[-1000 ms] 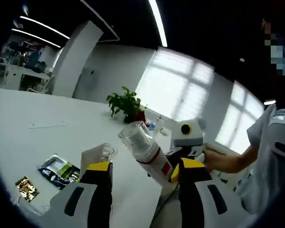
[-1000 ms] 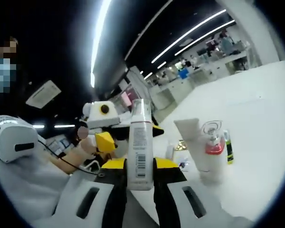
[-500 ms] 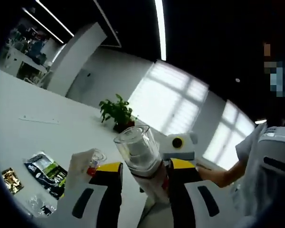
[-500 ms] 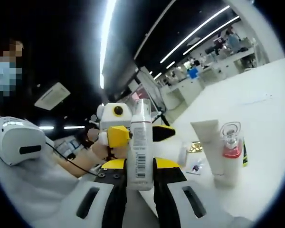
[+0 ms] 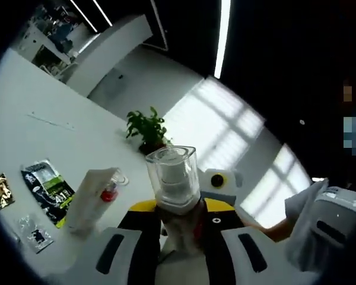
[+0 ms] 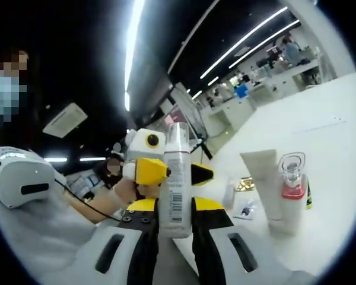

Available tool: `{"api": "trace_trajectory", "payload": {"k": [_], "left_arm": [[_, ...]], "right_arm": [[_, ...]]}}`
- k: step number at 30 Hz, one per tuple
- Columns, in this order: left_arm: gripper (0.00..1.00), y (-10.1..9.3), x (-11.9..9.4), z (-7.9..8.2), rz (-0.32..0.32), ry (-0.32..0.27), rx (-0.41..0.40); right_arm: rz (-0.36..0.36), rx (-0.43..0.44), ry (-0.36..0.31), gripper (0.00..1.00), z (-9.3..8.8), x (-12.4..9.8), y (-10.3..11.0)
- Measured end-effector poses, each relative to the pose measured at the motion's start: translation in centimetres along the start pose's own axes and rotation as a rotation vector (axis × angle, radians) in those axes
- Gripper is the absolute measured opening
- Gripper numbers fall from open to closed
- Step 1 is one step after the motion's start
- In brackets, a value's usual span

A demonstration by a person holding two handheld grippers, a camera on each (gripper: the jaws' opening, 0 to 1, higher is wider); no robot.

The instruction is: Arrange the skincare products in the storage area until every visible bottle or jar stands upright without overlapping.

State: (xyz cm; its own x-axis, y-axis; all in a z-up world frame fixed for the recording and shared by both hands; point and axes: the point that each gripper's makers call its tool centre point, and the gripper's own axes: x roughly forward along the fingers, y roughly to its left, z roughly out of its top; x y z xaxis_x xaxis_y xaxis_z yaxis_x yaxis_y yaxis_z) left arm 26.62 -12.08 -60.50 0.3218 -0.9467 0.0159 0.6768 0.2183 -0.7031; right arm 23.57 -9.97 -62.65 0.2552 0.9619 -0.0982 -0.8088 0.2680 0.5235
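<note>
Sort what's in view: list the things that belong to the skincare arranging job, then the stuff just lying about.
Job:
clear-capped bottle, between both grippers' jaws
white tube, standing
red-collared bottle, standing beside the tube

Lying about:
sachets flat on the table
potted plant

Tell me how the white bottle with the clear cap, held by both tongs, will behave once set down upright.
The white bottle is tall and slim, so it probably tips easily if nudged. Its rigid-looking body sits pinched between the right tongs, apparently without denting. The clear cap looks smooth, hard plastic, so the left tongs might slip on it.
</note>
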Motion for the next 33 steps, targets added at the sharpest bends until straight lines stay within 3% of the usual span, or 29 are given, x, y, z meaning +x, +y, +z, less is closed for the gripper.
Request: {"api": "trace_trajectory", "payload": {"k": [8,10,14,20,22,25,33], "left_arm": [[0.19,0.8,0.5,-1.3,0.049,0.039,0.025],[0.19,1.2,0.5,-1.7,0.074,0.056,0.047],[0.19,1.7,0.4,-2.1,0.099,0.082,0.046],[0.19,2.9,0.4,-2.3,0.174,0.129,0.156],[0.19,3.6,0.2,-2.2,0.21,0.134,0.189],[0.19,4.2,0.1,-2.7,0.226,0.165,0.213],[0.19,5.5,0.3,-4.3,0.284,0.233,0.293]], "right_arm": [[-0.065,-0.071,0.096,0.2,-1.6,0.0,-1.2],[-0.099,-0.132,0.116,0.2,-2.0,-0.1,-1.9],[-0.108,-0.121,0.125,0.21,-2.4,0.1,-2.1],[-0.129,-0.156,0.219,0.24,-4.1,-0.3,-2.9],[-0.164,-0.158,0.22,0.28,-4.2,-0.6,-3.6],[-0.182,-0.16,0.221,0.25,-4.1,-1.2,-4.1],[-0.253,-0.17,0.166,0.27,-2.1,-2.1,-4.8]]}}
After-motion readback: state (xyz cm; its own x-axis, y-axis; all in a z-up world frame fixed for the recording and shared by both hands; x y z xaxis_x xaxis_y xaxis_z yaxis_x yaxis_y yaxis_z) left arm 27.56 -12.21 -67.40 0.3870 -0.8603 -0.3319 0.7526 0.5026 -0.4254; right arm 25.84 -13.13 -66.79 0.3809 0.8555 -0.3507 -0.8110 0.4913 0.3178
